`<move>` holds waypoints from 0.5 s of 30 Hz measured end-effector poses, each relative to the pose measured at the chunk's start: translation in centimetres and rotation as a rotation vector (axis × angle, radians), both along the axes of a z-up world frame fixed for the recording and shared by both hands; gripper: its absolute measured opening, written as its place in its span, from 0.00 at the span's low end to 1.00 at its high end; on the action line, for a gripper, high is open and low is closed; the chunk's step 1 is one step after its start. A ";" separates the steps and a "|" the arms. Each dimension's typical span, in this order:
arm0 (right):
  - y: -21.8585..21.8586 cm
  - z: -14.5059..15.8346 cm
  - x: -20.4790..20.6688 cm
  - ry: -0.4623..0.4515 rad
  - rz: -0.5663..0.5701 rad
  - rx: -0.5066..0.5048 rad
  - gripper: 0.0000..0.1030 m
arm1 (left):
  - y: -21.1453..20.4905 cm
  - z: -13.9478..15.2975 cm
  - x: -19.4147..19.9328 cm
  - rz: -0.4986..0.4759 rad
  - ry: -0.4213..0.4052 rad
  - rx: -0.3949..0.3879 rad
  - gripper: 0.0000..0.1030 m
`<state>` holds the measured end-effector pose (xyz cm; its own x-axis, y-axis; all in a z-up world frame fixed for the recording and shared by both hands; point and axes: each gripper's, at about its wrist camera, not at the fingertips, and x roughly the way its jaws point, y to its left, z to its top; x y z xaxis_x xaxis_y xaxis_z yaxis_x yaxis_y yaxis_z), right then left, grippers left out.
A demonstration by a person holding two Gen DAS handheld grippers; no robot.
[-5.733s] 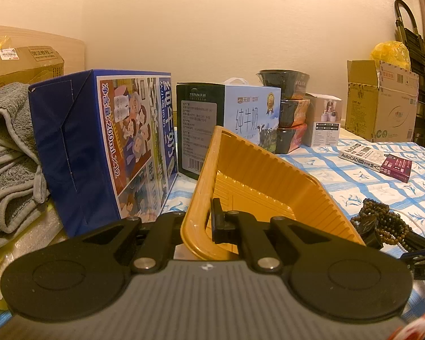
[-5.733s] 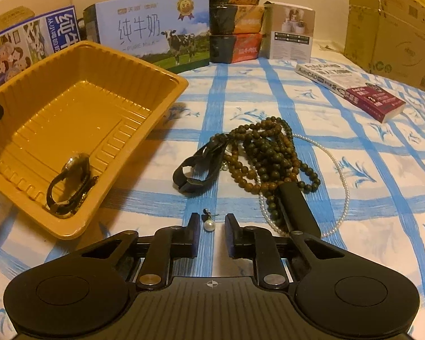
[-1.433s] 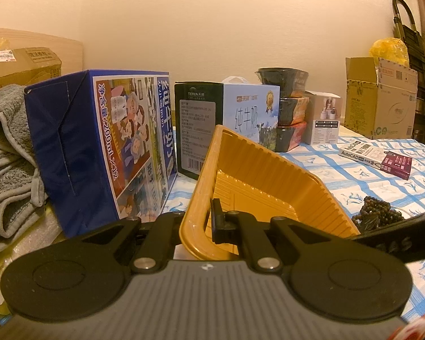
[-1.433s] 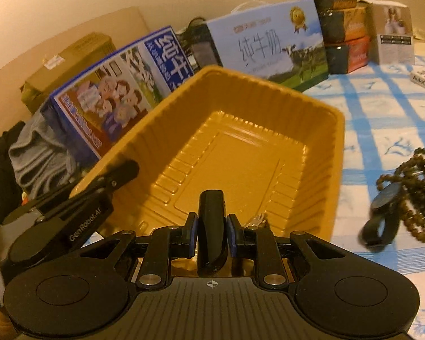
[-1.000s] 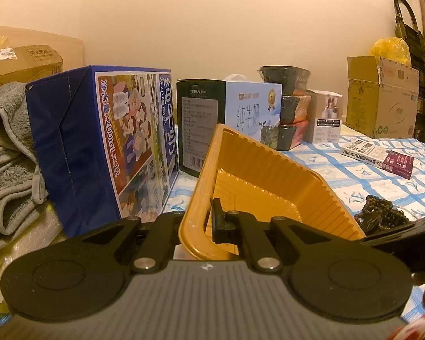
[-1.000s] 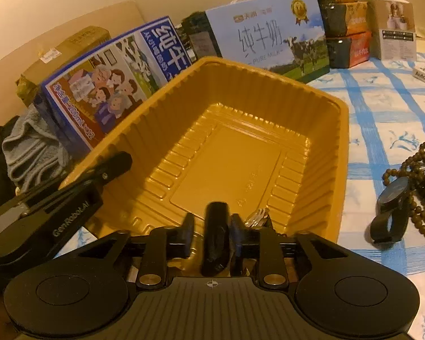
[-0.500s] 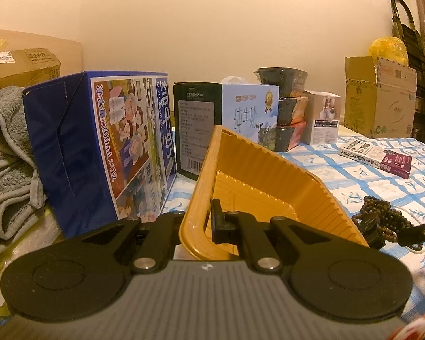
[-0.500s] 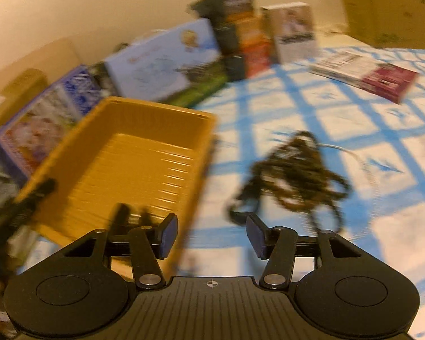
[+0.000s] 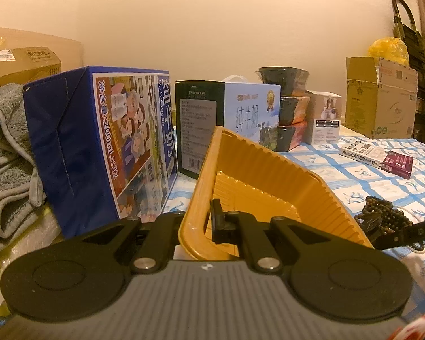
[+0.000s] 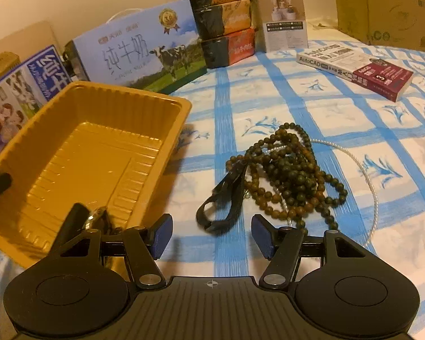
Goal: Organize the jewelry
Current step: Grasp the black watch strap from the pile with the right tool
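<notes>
Nearest the right wrist camera, the right gripper (image 10: 211, 236) is held over the checked tablecloth (image 10: 340, 119) with its jaws opening and nothing between them, lined up on the black watch (image 10: 225, 198) lying just beyond, presumably the next piece to be picked. To the left, the yellow tray (image 10: 167, 138) is pinched at its near rim by the left gripper (image 9: 197, 221), jaws pressed together on the wall, apparently so that the tray is kept steady and tilted while pieces are dropped in. A dark watch (image 10: 95, 216) is already lying at the tray's near end. Just right of the black watch, touching it, the dark bead necklace (image 10: 290, 167) is heaped over a thin pearl string (image 10: 368, 175); both are not yet sorted. Farther off, a book (image 10: 357, 68) and milk cartons (image 10: 138, 48) are left along the table's far edge, outside the work.
</notes>
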<state>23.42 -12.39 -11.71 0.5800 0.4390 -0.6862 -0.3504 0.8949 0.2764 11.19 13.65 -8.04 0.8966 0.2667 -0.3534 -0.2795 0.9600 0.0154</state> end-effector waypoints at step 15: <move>-0.7 -0.8 1.0 0.011 0.035 -0.008 0.31 | 0.0 -0.1 0.3 -0.002 -0.001 0.003 0.06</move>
<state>24.43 -13.13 -12.55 0.5570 0.4535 -0.6958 -0.3782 0.8844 0.2736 11.54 13.61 -8.15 0.8978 0.2655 -0.3514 -0.2772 0.9607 0.0175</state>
